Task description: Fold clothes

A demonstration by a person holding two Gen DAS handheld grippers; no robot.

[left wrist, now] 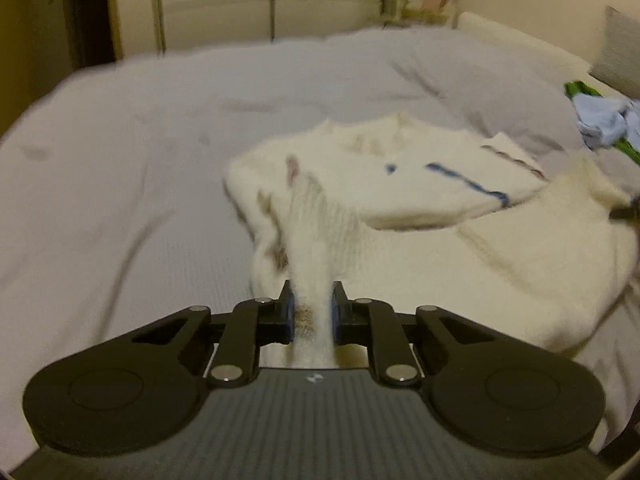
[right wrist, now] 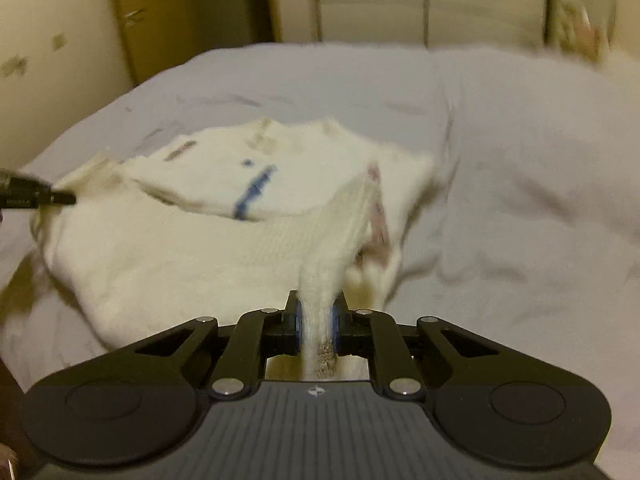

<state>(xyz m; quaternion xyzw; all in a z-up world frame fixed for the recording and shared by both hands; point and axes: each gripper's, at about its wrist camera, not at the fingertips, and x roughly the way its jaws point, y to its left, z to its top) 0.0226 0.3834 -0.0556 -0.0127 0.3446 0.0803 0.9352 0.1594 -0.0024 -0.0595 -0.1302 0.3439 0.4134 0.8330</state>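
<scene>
A cream knitted sweater point(left wrist: 420, 208) with blue and brown marks lies on the bed, partly folded over itself. My left gripper point(left wrist: 313, 300) is shut on its near left hem, which is pulled up taut between the pads. My right gripper point(right wrist: 318, 308) is shut on the near right hem of the same sweater point(right wrist: 180, 240). The left gripper's tip shows at the left edge of the right wrist view point(right wrist: 44, 198), touching the sweater. The right gripper's tip shows at the right edge of the left wrist view point(left wrist: 624, 212). Both views are blurred.
The bed point(left wrist: 120, 160) has a pale lilac cover, with a pillow point(left wrist: 480, 76) at the far right. A heap of light blue and green clothes point(left wrist: 604, 120) lies at the right edge. A wardrobe point(right wrist: 192, 12) and wall stand behind the bed.
</scene>
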